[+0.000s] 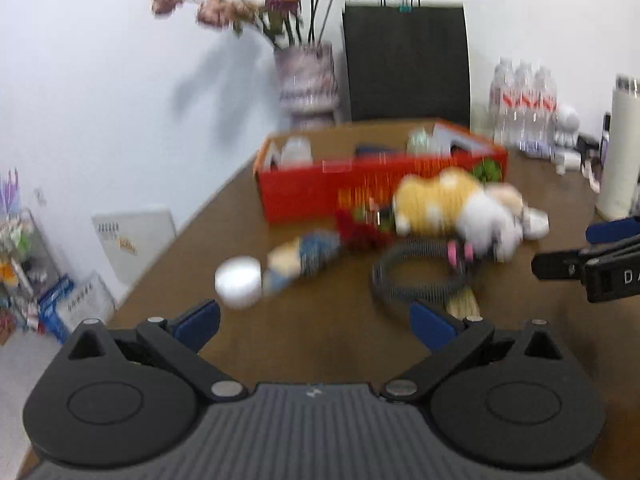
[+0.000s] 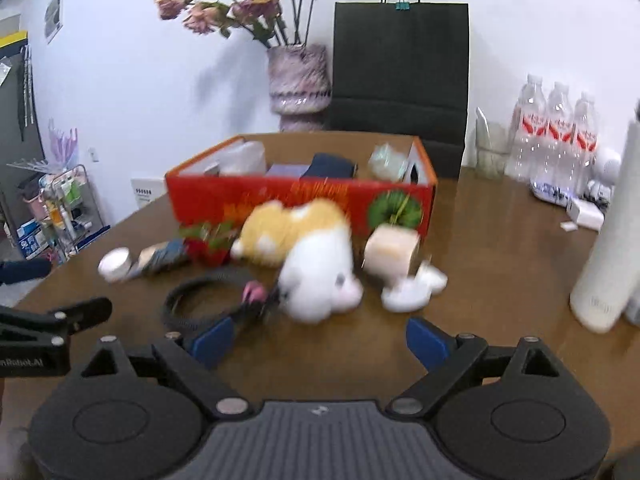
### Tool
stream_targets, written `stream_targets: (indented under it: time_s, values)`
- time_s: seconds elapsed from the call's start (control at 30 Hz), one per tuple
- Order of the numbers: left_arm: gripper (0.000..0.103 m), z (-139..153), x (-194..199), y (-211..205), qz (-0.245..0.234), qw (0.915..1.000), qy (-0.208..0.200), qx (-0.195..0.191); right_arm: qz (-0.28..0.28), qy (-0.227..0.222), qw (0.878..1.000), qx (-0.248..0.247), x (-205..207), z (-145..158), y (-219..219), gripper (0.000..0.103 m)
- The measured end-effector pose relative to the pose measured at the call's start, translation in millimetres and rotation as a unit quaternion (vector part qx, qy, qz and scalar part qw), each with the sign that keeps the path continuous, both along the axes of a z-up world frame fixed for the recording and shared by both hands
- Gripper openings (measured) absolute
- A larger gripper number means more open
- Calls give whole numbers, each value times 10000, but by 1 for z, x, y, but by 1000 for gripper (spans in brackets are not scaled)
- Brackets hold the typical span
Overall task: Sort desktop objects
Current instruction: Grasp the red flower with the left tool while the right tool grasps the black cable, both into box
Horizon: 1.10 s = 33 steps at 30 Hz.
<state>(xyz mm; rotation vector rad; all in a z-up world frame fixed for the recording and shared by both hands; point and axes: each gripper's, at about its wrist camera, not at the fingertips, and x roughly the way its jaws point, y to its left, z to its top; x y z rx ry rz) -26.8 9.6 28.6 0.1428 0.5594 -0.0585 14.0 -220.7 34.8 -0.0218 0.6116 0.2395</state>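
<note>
Both views are blurred by motion, so fine detail is lost. The left gripper (image 1: 314,322) is shown spread wide and empty above the bench (image 1: 320,344); a white jar (image 1: 239,281) lies just ahead of its left finger, and a dark coiled band (image 1: 416,276) ahead of its right finger. The right gripper (image 2: 318,342) is likewise spread and empty; the plush toy (image 2: 316,264), yellow and white, lies directly ahead of it, touching the band. Beyond the toy stands the red box (image 2: 280,196); its contents are partly hidden by its wall and cannot be identified. A white bottle (image 2: 604,248), to the right, is cut off by the frame edge.
</note>
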Motion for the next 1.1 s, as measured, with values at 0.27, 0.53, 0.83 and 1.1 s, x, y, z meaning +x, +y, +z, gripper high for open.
stream_targets:
  time_s: [0.27, 0.53, 0.83, 1.1]
  values:
    - [103, -7, -8, 10, 81, 9998, 118, -151, 96, 26, 9999, 137, -30, -20, 3, 90]
    - [93, 13, 46, 1, -295, 9981, 43, -533, 174, 190, 9975, 662, -3, -10, 12, 77]
    - [93, 14, 132, -23, -681, 9976, 57, -52, -365, 755, 9834, 1607, 48, -29, 38, 59]
    - [35, -9, 168, -15, -725, 9937, 761, -380, -438, 225, 9984, 286, 53, -34, 77, 35]
